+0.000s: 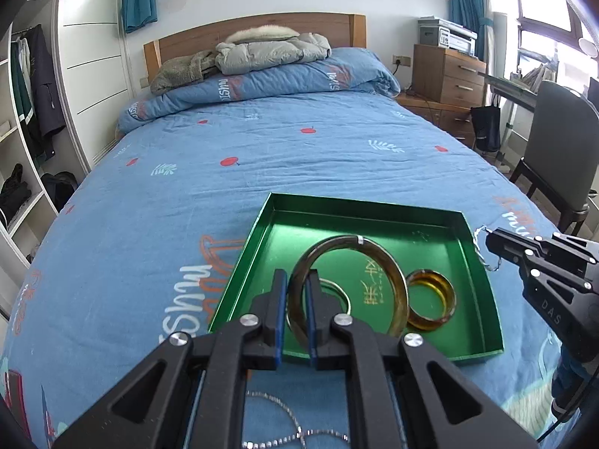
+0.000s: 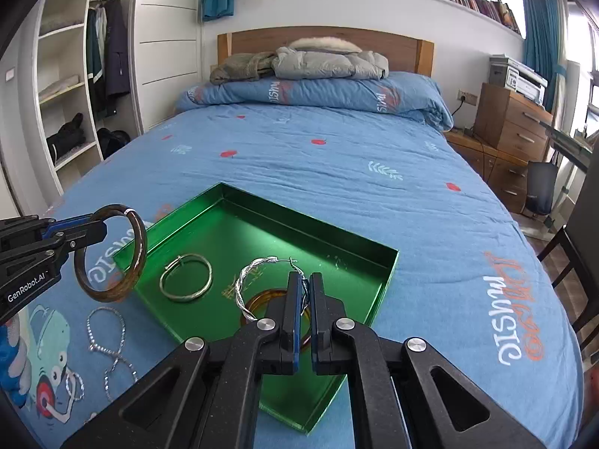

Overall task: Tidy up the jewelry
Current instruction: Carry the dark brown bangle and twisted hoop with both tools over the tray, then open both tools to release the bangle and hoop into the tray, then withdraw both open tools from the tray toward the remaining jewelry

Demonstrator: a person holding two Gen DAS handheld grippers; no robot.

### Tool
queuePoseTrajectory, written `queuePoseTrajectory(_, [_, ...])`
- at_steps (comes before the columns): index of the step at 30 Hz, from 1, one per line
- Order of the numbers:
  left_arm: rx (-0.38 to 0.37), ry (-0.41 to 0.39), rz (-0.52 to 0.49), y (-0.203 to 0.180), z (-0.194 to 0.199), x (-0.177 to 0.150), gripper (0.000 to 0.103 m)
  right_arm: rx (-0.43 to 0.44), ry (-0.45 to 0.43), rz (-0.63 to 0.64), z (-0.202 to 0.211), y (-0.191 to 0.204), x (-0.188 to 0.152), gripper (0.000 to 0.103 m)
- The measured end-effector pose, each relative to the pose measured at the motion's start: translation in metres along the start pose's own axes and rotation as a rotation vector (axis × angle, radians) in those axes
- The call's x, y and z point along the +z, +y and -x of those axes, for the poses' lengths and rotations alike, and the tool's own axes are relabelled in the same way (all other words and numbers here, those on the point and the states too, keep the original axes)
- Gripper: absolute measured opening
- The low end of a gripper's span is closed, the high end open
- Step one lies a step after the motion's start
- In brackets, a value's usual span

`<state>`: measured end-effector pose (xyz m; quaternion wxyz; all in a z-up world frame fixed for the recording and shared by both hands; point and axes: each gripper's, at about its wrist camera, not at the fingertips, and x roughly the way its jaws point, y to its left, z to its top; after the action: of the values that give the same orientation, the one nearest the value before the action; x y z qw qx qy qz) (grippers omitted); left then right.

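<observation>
A green tray (image 1: 374, 220) (image 2: 310, 232) lies on the blue bedsheet. My left gripper (image 1: 297, 280) (image 2: 101, 230) is shut on a brown bangle (image 1: 389, 273) (image 2: 134, 262), held upright above the tray's left side. My right gripper (image 2: 305, 280) (image 1: 490, 241) is shut on a twisted silver hoop earring (image 2: 243, 288) (image 1: 483, 258), which hangs over the tray's near right part. Inside the tray lie a thin silver bangle (image 2: 187, 278) (image 1: 342, 292) and amber rings (image 1: 430, 301) (image 2: 262, 301), both partly hidden by what I hold.
Silver chains (image 2: 108, 336) (image 1: 284, 422) and a small silver hoop (image 2: 75, 385) lie on the sheet left of the tray. A folded quilt (image 1: 262, 82) and jackets sit at the headboard. A chair (image 1: 561, 149) and drawers (image 1: 449, 75) stand right of the bed, open shelves on the left.
</observation>
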<state>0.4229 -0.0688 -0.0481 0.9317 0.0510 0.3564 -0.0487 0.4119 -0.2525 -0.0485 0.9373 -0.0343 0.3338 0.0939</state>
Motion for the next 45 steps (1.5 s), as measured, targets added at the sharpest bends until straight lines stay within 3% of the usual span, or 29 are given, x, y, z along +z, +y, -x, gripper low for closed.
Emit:
queuePoseTrajectory(8, [0.038, 0.141, -0.066, -0.019, -0.095, 0.031, 0.009, -0.008, 0.152, 0.012, -0.093, -0.017, 0.015, 0.003])
queuePoseTrajectory(14, [0.067, 0.272, -0.049, -0.017, -0.147, 0.037, 0.009, -0.069, 0.261, 0.094, -0.133, -0.016, 0.012, 0.003])
queuePoseTrajectory(24, [0.056, 0.328, -0.007, -0.005, -0.166, 0.027, 0.009, -0.112, 0.301, 0.139, -0.145, -0.019, 0.005, 0.004])
queuePoseTrajectory(26, [0.027, 0.333, 0.006, -0.002, -0.166, 0.029, 0.010, -0.095, 0.298, 0.125, -0.141, -0.022, 0.005, 0.012])
queuePoseTrajectory(29, [-0.004, 0.324, 0.017, 0.000, -0.159, 0.032, 0.012, -0.088, 0.273, 0.097, -0.130, -0.027, 0.007, 0.028])
queuePoseTrajectory(32, [-0.030, 0.295, 0.030, 0.003, -0.139, 0.037, 0.020, -0.089, 0.236, 0.069, -0.108, -0.032, 0.010, 0.028])
queuePoseTrajectory(37, [-0.045, 0.204, 0.040, 0.016, -0.077, 0.040, 0.021, -0.057, 0.150, 0.049, -0.049, -0.030, 0.014, 0.029])
queuePoseTrajectory(45, [-0.024, 0.096, 0.026, 0.047, 0.047, -0.001, 0.021, 0.092, -0.009, -0.003, 0.081, -0.001, -0.014, 0.035])
